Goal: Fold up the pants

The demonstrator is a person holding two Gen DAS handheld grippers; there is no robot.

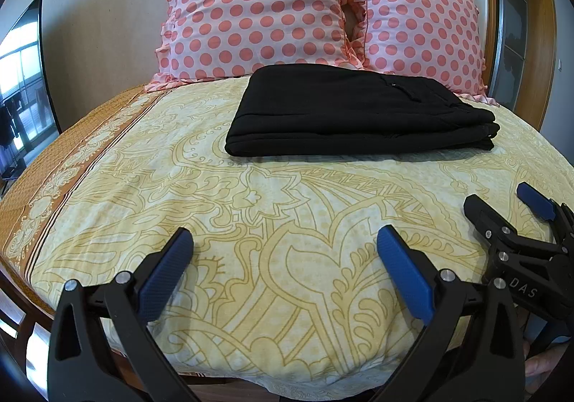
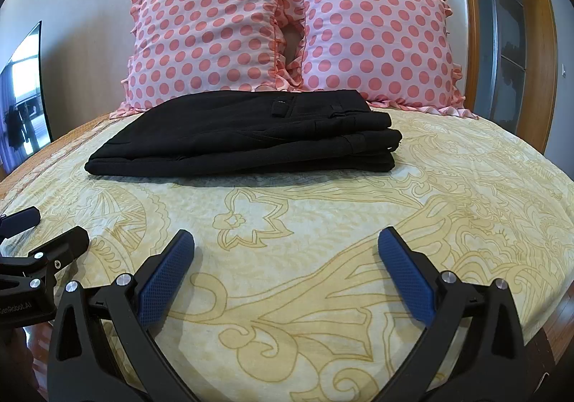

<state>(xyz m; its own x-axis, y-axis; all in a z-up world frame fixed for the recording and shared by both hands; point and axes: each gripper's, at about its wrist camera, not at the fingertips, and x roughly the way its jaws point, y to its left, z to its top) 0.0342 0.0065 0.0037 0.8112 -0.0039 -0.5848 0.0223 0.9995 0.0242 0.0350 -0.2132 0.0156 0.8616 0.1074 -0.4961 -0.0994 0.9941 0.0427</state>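
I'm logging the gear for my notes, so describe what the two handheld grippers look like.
Both match: the left gripper and right gripper have black plastic frames with triangular cutouts and silver bolts. Each finger carries a blue textured pad. White lettering shows on their sides: "DAS" on the right one, "GenRobot.AI" on the left. No cables or sleeves are visible.

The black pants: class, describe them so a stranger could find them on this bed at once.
Start at the bed with its yellow patterned cover, then look toward its head, just in front of the two pink polka-dot pillows. There lie the black pants, folded into a flat stack: the only dark, plain thing there.
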